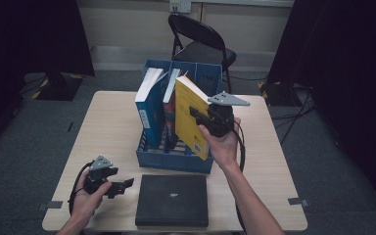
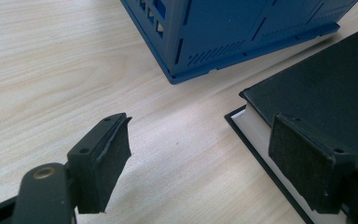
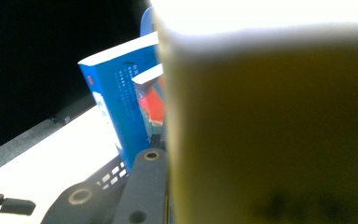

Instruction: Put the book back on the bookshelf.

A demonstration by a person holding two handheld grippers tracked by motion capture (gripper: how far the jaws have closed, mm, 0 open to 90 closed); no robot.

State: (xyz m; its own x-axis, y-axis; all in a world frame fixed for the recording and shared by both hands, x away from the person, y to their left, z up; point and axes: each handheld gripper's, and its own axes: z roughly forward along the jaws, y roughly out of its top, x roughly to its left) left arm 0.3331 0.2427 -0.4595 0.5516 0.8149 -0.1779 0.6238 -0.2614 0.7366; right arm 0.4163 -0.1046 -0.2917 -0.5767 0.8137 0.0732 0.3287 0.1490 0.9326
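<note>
1. Yellow book [image 1: 191,117] is clamped in my right gripper [image 1: 203,117], held tilted over the right part of the blue file rack [image 1: 174,161], its lower corner down near the rack's front wall
2. In the right gripper view the yellow cover [image 3: 270,130] sits blurred right against the lens, with one black jaw pressed to its left face; I take the other jaw to be behind the book, though I cannot see it
3. Two more books stand in the rack to the left of the yellow one: a blue book [image 1: 147,105] leaning in the left compartment and a red-and-blue book [image 1: 170,110] just beside it
4. My left gripper [image 1: 120,187] rests low over the wooden table [image 1: 112,127] near its front left corner, well apart from the rack, with its jaws wide apart and nothing between them
5. From the left gripper view the right-hand jaw hangs over the corner of the black book [image 2: 326,88], which lies flat on the table just in front of the rack; the left-hand jaw is above bare wood
6. Beyond the table stands a black folding chair [image 1: 200,41] on the grey floor
</note>
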